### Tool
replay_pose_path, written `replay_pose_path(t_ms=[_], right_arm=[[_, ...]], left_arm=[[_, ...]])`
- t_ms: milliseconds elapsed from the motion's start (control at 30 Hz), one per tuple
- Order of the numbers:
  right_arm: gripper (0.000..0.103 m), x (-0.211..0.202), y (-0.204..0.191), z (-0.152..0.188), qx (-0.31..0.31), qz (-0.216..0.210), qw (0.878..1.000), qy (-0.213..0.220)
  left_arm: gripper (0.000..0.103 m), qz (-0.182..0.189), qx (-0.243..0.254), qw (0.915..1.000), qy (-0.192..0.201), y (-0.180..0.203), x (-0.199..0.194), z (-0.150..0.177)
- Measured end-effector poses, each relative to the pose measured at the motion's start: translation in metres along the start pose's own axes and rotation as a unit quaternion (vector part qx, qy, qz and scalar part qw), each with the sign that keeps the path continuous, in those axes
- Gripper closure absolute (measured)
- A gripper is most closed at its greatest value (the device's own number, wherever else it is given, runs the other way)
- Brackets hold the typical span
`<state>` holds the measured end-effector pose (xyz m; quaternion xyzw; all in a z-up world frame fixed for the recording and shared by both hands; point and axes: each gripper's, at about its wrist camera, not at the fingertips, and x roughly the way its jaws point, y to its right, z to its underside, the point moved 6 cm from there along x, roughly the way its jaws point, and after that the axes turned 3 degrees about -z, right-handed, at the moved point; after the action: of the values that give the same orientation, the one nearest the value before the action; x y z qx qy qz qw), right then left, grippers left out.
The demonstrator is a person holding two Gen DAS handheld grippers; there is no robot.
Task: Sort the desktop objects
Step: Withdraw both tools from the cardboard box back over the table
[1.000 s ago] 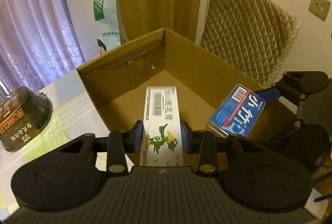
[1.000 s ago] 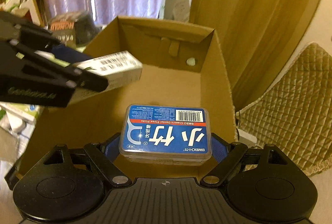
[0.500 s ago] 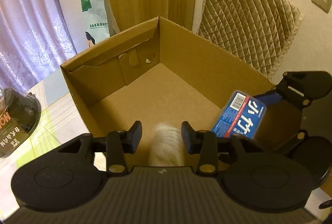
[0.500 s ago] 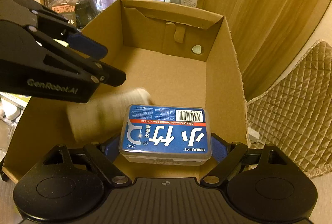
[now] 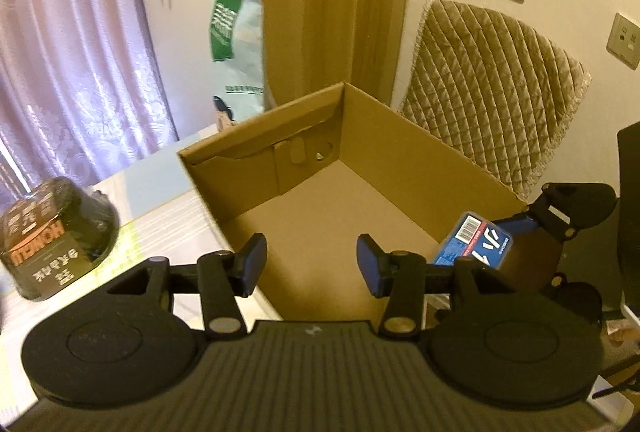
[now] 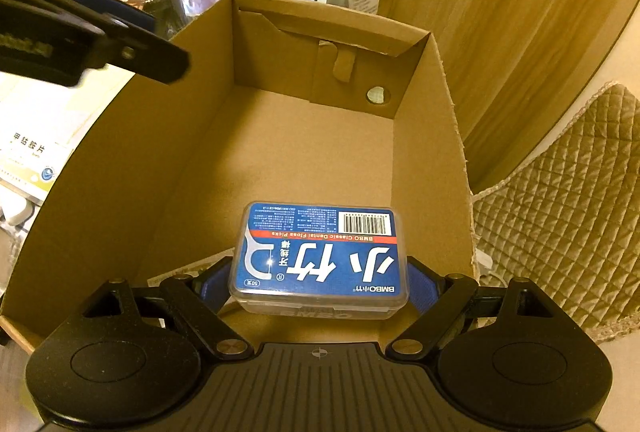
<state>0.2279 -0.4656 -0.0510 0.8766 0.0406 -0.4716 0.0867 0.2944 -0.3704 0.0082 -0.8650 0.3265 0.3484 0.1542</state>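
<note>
The left wrist view alone shows the left tongs spread wide with nothing between the blue pads, poised over the near left wall of the cardboard box. To their left on the bench sits a dark lidded bowl, and beyond the box stand a green and white bag and a quilted chair back.

The right wrist view alone shows the label of the floss box: a clear plastic case with a blue card, white characters, a red stripe and a barcode. The right tongs are closed on its two short sides and hold it flat above the near end of the box, close to the right wall. From the left wrist view the same case appears tilted at the far right.

Ahead of the right tongs the box floor is bare up to the far wall. The left tongs hang over the left rim, well apart from the case. Papers lie outside that wall.
</note>
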Motion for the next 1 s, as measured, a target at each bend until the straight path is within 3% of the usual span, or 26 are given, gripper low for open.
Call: replay_pose_path(t_ms=[133, 200, 433, 700, 1000], right_arm=[[0.016, -0.001, -0.003, 0.000, -0.005, -0.002, 1.000, 0.004], [0.000, -0.005, -0.004, 0.000, -0.005, 0.000, 1.000, 0.014], [0.000, -0.017, -0.005, -0.005, -0.001, 0.004, 0.999, 0.036], [0.000, -0.055, -0.016, -0.016, 0.028, 0.010, 0.995, 0.098], [0.000, -0.108, -0.070, -0.030, 0.064, -0.038, 0.983, 0.168]], left_arm=[[0.059, -0.010, -0.014, 0.9999, -0.001, -0.012, -0.009, 0.008], [0.059, -0.014, -0.022, 0.9997, -0.002, -0.017, -0.013, 0.012], [0.054, -0.031, -0.047, 0.9984, 0.001, -0.035, -0.032, 0.029], [0.049, -0.065, -0.067, 0.9956, 0.008, -0.070, -0.072, 0.054], [0.037, -0.112, -0.109, 0.9878, 0.007, -0.120, -0.125, 0.101]])
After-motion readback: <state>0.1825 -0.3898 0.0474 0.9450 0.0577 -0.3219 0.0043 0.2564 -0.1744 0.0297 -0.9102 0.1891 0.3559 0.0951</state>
